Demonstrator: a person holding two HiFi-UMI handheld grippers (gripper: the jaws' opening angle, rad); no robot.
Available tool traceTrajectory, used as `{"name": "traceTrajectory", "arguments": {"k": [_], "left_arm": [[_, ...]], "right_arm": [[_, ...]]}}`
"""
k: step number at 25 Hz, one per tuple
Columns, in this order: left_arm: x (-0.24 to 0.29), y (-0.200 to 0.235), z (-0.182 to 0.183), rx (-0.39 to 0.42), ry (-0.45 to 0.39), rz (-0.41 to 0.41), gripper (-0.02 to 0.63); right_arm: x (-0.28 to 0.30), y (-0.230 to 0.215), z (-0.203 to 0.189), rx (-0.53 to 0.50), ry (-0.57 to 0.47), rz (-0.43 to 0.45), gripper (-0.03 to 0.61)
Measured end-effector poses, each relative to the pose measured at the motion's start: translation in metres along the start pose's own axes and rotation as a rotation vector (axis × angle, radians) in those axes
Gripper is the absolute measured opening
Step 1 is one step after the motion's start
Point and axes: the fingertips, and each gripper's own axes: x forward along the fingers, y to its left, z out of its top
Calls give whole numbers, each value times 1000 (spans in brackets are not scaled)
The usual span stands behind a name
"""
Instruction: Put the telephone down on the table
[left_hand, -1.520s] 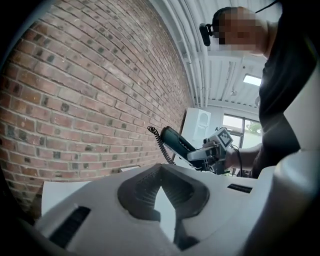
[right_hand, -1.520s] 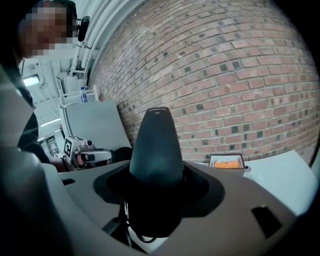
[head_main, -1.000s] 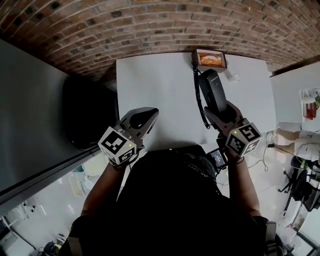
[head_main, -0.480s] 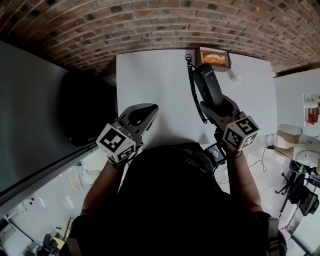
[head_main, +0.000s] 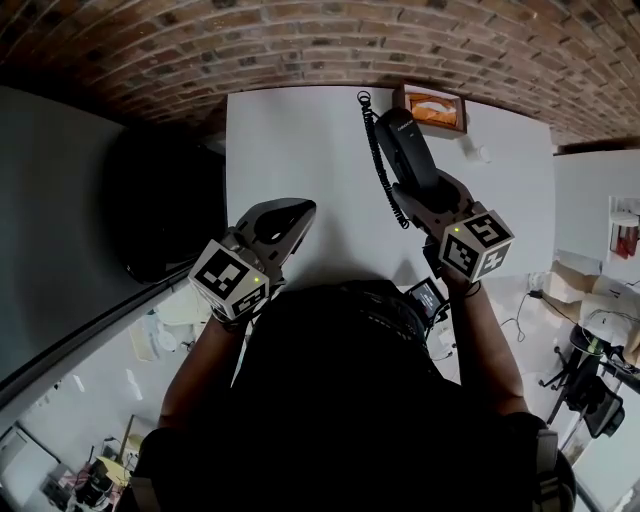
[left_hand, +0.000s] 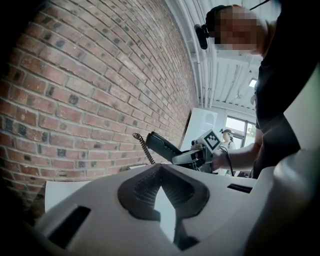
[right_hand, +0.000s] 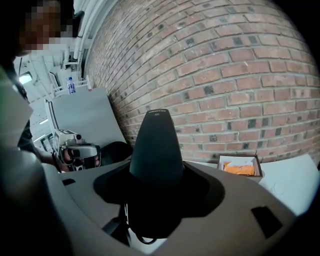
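Note:
A black telephone handset (head_main: 404, 150) is held in the air above the white table (head_main: 300, 150), and my right gripper (head_main: 425, 190) is shut on its lower end. Its coiled black cord (head_main: 376, 160) hangs along its left side. In the right gripper view the handset (right_hand: 156, 147) rises from between the jaws toward the brick wall. My left gripper (head_main: 290, 215) hovers over the table's near left part, shut with nothing in it. From the left gripper view the handset (left_hand: 161, 146) and its cord (left_hand: 145, 148) show to the right, raised.
An open box with orange contents (head_main: 432, 108) stands at the table's far edge against the brick wall (head_main: 300, 40). A small white object (head_main: 484, 153) lies at the far right. A black chair (head_main: 160, 215) sits left of the table, beside a grey panel (head_main: 50, 220).
My right gripper has carried the handset to the left and farther out over the table. The left gripper has stayed about where it was.

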Motion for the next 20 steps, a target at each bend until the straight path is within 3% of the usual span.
{"name": "traceTrajectory", "arguments": {"k": [12, 20], "left_arm": [[11, 25, -28, -56, 21, 57, 8], [23, 38, -31, -49, 13, 76, 8]], "right_arm": [[40, -29, -10, 10, 58, 12, 272], [69, -53, -25, 14, 120, 15, 272]]}}
